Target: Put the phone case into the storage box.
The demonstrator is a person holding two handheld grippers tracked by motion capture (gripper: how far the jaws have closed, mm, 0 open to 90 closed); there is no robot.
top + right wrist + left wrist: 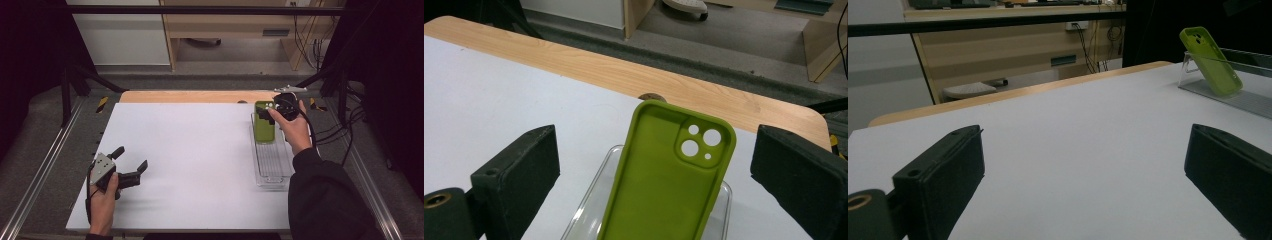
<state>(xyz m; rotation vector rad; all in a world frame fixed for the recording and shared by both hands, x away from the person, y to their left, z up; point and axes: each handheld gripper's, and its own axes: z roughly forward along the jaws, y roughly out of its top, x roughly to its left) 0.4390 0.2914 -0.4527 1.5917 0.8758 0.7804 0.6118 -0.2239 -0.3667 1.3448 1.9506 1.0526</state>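
Observation:
A green phone case [264, 125] leans upright against the far end of a clear plastic tray [272, 165] at the table's right side. In the right gripper view the green phone case [664, 185] shows its hollow inside and camera cutouts, standing between the jaws with a gap on each side. My right gripper [272, 111] is open above the case's top end and does not touch it. My left gripper [131, 157] rests low over the near left of the white table, open and holding nothing. From the left gripper view the green phone case [1210, 60] leans in the tray [1243, 97] far off.
The white table top [190, 160] spreads between both hands. A wooden strip [195, 96] runs along its far edge. Metal rails [40, 175] flank the table. Cables [345, 135] trail off at the right, and a wooden cabinet [240, 25] stands behind.

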